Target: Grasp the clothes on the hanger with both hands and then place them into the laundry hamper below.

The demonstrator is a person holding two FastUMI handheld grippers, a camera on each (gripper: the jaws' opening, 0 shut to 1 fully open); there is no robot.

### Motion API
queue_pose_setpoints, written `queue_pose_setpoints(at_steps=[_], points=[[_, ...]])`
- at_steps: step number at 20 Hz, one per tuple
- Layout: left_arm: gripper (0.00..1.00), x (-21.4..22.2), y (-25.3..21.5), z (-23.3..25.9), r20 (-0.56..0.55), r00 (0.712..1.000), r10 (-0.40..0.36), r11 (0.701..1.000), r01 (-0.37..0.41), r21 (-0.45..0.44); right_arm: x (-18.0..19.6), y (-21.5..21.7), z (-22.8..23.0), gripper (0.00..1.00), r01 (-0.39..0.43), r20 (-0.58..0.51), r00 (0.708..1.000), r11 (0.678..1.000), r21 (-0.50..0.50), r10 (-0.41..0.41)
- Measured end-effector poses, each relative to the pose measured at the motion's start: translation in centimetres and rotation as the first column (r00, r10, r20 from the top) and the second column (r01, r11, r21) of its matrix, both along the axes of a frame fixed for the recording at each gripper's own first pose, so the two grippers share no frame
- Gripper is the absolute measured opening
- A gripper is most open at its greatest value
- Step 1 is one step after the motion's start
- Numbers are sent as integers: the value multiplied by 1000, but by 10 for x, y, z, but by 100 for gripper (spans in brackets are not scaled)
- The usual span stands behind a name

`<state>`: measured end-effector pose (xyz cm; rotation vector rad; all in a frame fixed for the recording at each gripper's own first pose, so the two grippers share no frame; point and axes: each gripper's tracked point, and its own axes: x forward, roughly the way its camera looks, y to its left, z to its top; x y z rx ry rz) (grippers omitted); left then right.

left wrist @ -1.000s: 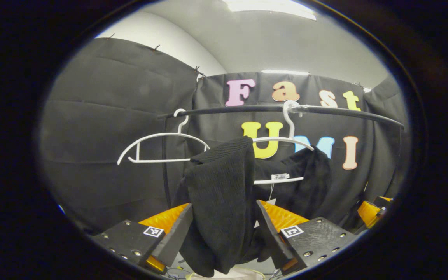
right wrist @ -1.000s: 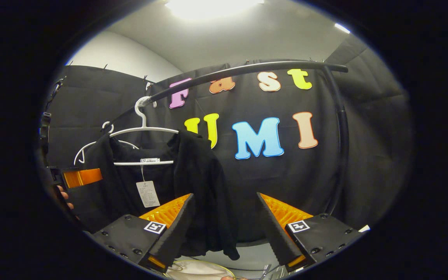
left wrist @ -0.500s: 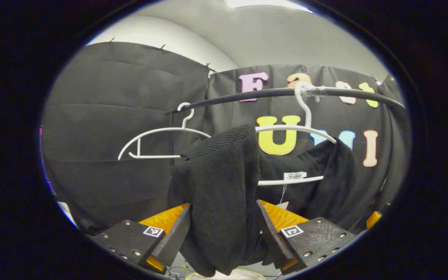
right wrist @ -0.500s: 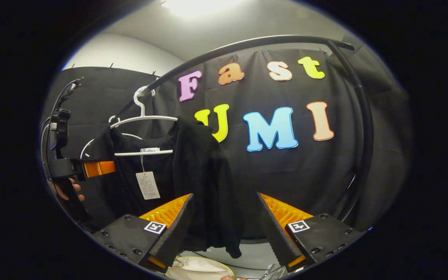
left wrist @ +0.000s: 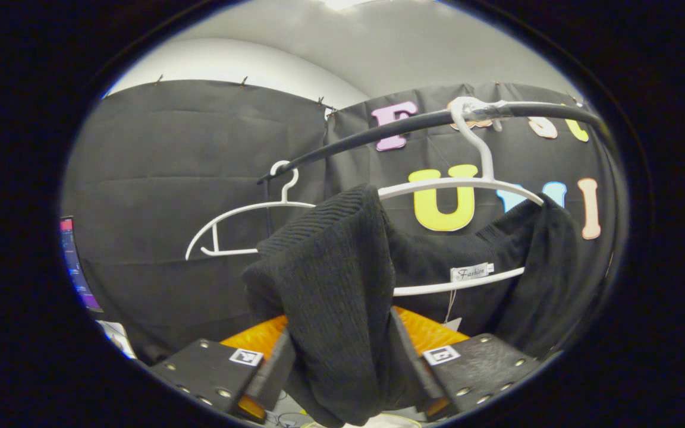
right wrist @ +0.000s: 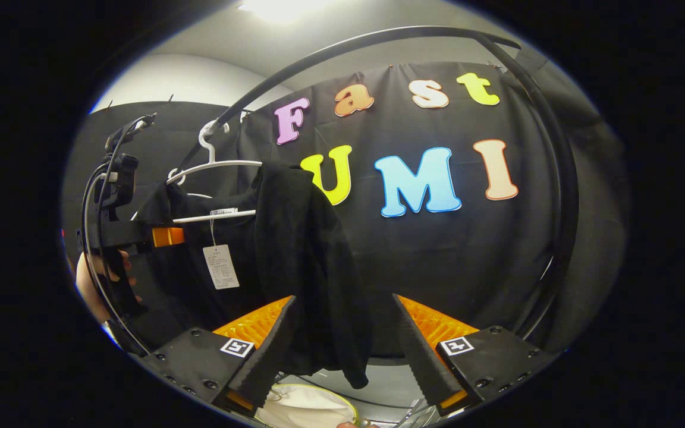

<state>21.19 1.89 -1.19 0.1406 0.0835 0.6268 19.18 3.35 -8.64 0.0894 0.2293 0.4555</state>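
Grasping step, both shoulders. Rail (right wrist: 378, 44) carries the white hanger (left wrist: 467, 185); black top (left wrist: 342, 285) hangs on it, its two shoulders over the hanger's ends, hamper (right wrist: 304, 410) below the hanger. Left tool (left wrist: 342, 362) looks closed on the top's near shoulder, both fingers pressing cloth. Right tool (right wrist: 342, 351) wide open, sleeve hanging between its fingers, contact unclear. Judgement: push right deeper under hanger's end, close on thick fold, then lift both off together.
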Motion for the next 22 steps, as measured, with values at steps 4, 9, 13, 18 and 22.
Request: queue_pose_setpoints(at_steps=[4,9,13,18,22], points=[[21,-6,5,4,6,1000,-7,1000,7,12,2,11,4,98,-9,7,1000,1000,-3,9],[1,-14,-7,5,18,983,-182,982,183,-52,2,44,21,98,-33,37,999,999,-14,34],[1,-18,-13,12,34,969,-246,966,248,-68,15,82,34,98,-51,48,998,999,-16,51],[0,-25,-17,19,63,952,-299,946,304,-108,33,126,45,98,-66,44,997,998,-12,66],[0,-26,-14,20,59,946,-318,940,323,-111,52,148,42,92,-53,40,998,998,-30,54]])
